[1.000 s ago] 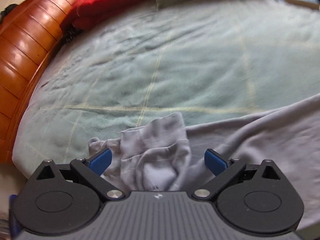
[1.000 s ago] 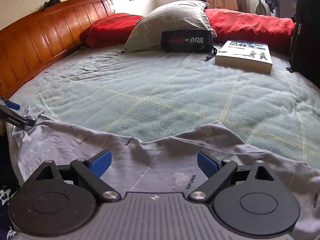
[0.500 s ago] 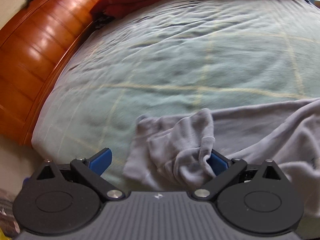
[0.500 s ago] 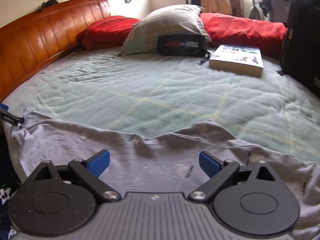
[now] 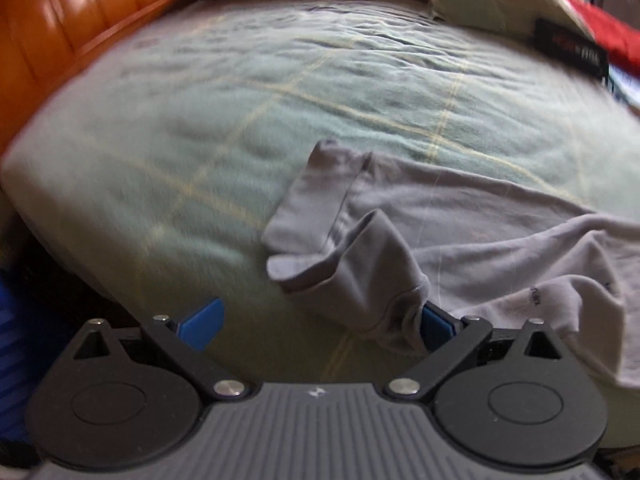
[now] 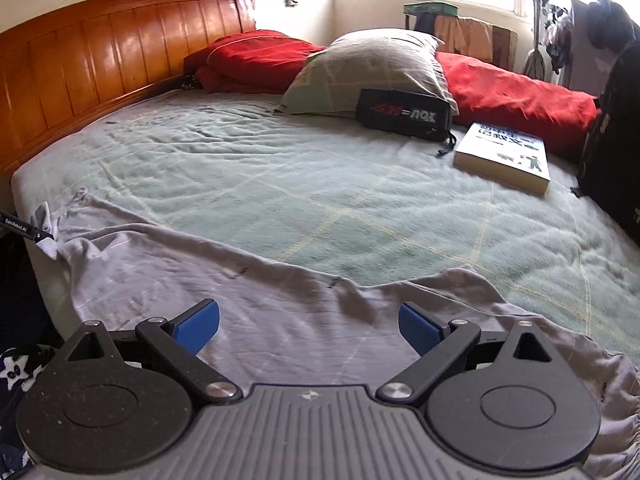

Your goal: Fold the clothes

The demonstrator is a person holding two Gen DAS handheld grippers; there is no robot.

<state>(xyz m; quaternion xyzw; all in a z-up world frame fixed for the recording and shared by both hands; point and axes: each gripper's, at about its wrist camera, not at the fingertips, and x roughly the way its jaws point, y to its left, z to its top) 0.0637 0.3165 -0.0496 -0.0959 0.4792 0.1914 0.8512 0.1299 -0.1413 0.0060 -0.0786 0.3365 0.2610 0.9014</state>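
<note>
Grey garment (image 5: 460, 220) lies spread along the near edge of the bed (image 5: 280, 92), on a pale green blanket with thin yellow grid lines. Fabric is light grey, thin pale stripes, creased; small dark print marks on it, too small to read. One sleeve (image 5: 348, 264) is bunched and folded over on itself just ahead of the left gripper (image 5: 316, 322), its cuff draped against the inner face of the right-hand blue pad; jaws stand wide apart, nothing clamped. Left view is motion-blurred.

Right gripper (image 6: 309, 326): jaws wide apart, garment body flat beneath and ahead of them, not pinched. Far ahead of the jaws: black pouch (image 6: 404, 114) with red and white lettering seen upside down, reading roughly "XON"; a book (image 6: 504, 156), cover text illegible. At the left border, a black bar printed "GenRobot.AI".
</note>
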